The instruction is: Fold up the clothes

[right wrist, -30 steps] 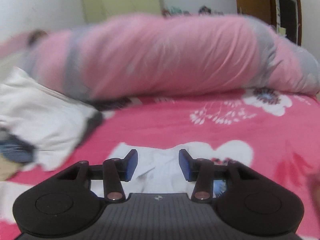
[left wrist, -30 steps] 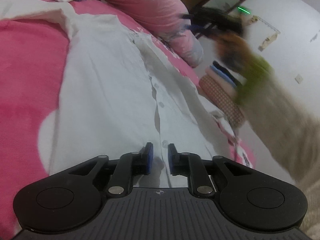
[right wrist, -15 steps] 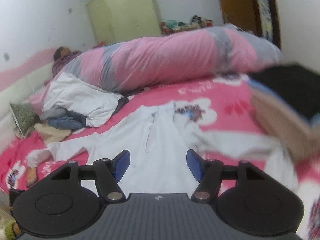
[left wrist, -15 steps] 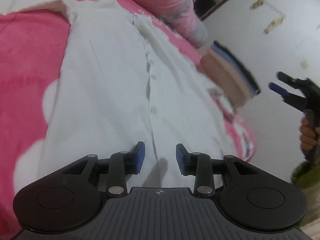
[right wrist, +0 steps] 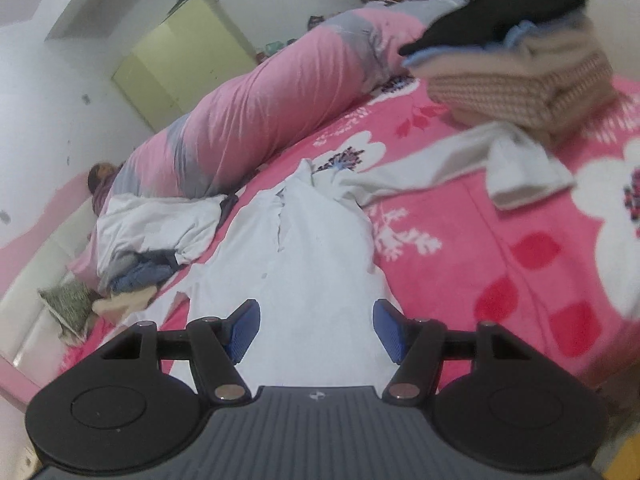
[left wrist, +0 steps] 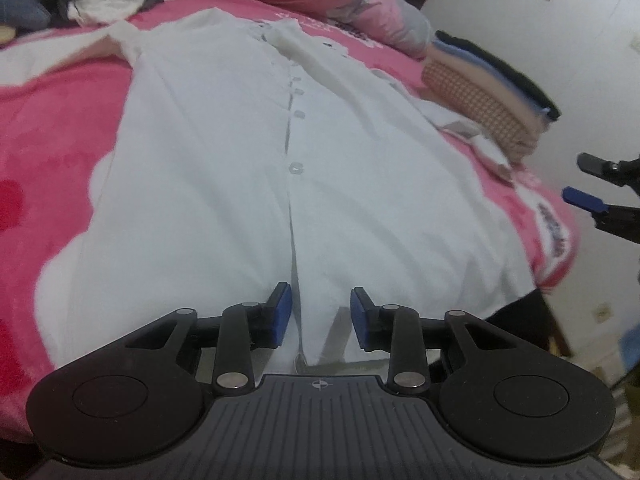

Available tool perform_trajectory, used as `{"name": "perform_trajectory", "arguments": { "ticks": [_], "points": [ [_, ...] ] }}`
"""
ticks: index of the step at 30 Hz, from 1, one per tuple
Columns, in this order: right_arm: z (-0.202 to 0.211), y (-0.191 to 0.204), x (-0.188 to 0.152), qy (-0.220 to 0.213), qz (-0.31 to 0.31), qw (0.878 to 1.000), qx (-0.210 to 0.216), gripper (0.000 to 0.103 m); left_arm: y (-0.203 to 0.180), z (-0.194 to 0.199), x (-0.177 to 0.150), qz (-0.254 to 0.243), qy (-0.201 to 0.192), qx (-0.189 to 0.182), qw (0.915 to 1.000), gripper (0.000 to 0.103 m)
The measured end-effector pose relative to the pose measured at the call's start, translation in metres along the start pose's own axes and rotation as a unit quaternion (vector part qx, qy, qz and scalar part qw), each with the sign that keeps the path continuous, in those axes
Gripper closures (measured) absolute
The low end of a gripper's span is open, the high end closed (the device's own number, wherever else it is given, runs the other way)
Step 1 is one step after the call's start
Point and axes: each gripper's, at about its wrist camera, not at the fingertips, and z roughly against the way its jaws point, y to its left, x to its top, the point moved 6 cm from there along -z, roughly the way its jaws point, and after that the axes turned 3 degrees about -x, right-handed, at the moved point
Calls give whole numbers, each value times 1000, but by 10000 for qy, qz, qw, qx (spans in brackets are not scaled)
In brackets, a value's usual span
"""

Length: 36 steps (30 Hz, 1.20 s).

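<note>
A white button-up shirt [left wrist: 224, 168] lies flat, front up, on the pink flowered bed cover [left wrist: 48, 152]. It also shows in the right wrist view [right wrist: 312, 256], one sleeve [right wrist: 472, 152] stretched toward the folded stack. My left gripper [left wrist: 320, 314] is open and empty, low over the shirt's bottom hem at the button placket. My right gripper [right wrist: 316, 330] is open and empty above the hem; in the left wrist view it shows [left wrist: 600, 192] off the bed's right edge.
A stack of folded clothes [right wrist: 520, 64] stands at the bed's far right, also seen in the left wrist view [left wrist: 492, 88]. A long pink bolster [right wrist: 256, 112] lies along the back. A heap of unfolded clothes [right wrist: 148, 240] sits at the left. A yellow-green wardrobe [right wrist: 184, 52] stands behind.
My left gripper opened wider and drew back toward the shirt's hem. My right gripper swung from the bolster side to the hem end and opened wider.
</note>
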Motion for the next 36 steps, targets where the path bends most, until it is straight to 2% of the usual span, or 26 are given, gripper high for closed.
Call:
{"name": "perform_trajectory", "arguments": {
  "ticks": [4, 6, 8, 14, 19, 23, 26, 28, 32, 36],
  "points": [
    [-7, -17, -14, 121, -127, 9996, -209, 38, -5, 1, -3, -40, -127, 437, 9990, 97],
    [-9, -21, -21, 158, -52, 9994, -316, 38, -6, 2, -4, 32, -200, 508, 9985, 102],
    [-9, -23, -25, 156, 44, 9990, -407, 38, -8, 8, -5, 115, -217, 507, 9984, 103],
    [-3, -40, -26, 67, -15, 9989, -474, 38, -12, 22, -11, 489, -172, 169, 9985, 103],
    [-2, -51, -25, 59, -152, 9983, -566, 38, -10, 14, -17, 542, -168, 170, 9982, 103],
    [-9, -45, -16, 70, 18, 9979, -643, 38, -6, 5, -20, 465, -135, 112, 9988, 102],
    [-29, -18, 10, 135, 389, 9979, -491, 38, -4, 4, -20, 364, -226, -58, 9991, 102],
    [-49, 16, 33, 196, 738, 9970, -154, 38, -2, 5, -20, 292, -353, -179, 9988, 102],
    [-116, 81, 74, 556, 1269, 9898, 347, 38, 6, 5, -21, 380, -557, -489, 9965, 102],
    [-209, 134, 106, 897, 1803, 9794, 133, 40, 14, 5, -23, 562, -705, -882, 9920, 102]
  ]
}}
